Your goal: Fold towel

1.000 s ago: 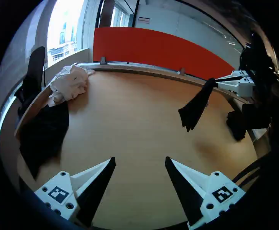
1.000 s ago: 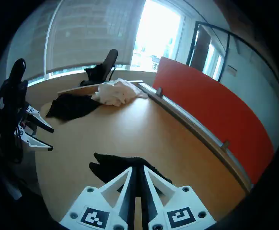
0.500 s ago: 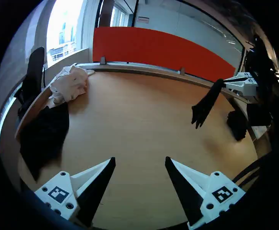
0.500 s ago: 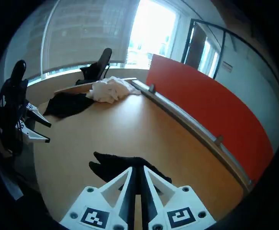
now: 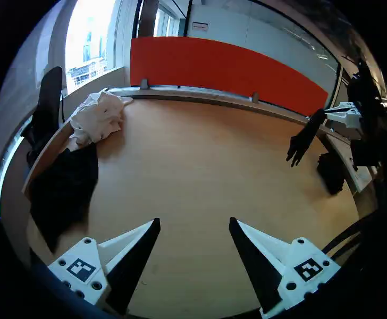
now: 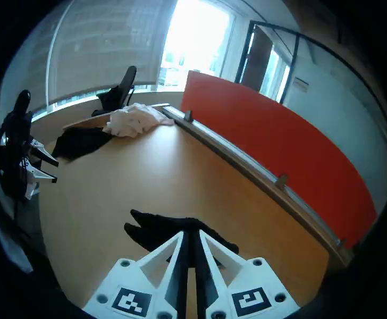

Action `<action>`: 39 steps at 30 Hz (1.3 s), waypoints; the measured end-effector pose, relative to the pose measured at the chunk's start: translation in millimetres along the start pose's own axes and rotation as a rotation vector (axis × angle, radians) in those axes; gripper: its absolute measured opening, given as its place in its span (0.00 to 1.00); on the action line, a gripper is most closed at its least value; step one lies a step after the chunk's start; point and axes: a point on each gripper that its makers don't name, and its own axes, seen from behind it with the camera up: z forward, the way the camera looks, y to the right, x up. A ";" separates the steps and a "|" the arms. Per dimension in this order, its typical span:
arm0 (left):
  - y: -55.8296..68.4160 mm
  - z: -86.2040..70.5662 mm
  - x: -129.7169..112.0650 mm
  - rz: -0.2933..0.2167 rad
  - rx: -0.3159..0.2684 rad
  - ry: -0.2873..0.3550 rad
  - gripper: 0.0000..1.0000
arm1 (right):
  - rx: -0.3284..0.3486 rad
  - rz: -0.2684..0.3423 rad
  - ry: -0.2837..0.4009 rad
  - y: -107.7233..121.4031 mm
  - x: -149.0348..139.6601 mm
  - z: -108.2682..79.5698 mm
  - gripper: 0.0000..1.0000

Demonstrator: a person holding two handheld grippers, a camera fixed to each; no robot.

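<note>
- The right claw (image 6: 192, 233) is clenched on the black towel (image 6: 151, 231). It has carried the towel farther off, toward the right end of the red wall (image 5: 220, 66).
- The towel hangs bunched up in the air there, not lying on the counter (image 5: 193, 159).
- The left claw (image 5: 193, 219) is wide open and empty. It has stayed in front of the red wall's middle.
- I think folding has not begun, because the towel must be laid flat first.

Office | long wooden desk (image 5: 193, 159) backed by a red divider panel (image 5: 220, 64) | black office chair (image 5: 47, 101) at its end | tall windows (image 5: 84, 48) facing city buildings | glazed partitions (image 6: 268, 69) beyond
</note>
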 end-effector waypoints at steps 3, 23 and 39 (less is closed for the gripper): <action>0.7 1.0 1.0 0.003 0.003 -0.003 0.96 | -0.012 0.017 -0.003 17.6 -5.8 -6.6 0.05; 16.0 7.9 6.8 0.023 0.008 -0.015 0.96 | -0.110 0.066 -0.080 123.0 -61.5 -39.6 0.06; 23.8 10.0 6.1 0.031 0.010 -0.025 0.96 | -0.190 0.074 -0.167 191.5 -99.1 -66.8 0.05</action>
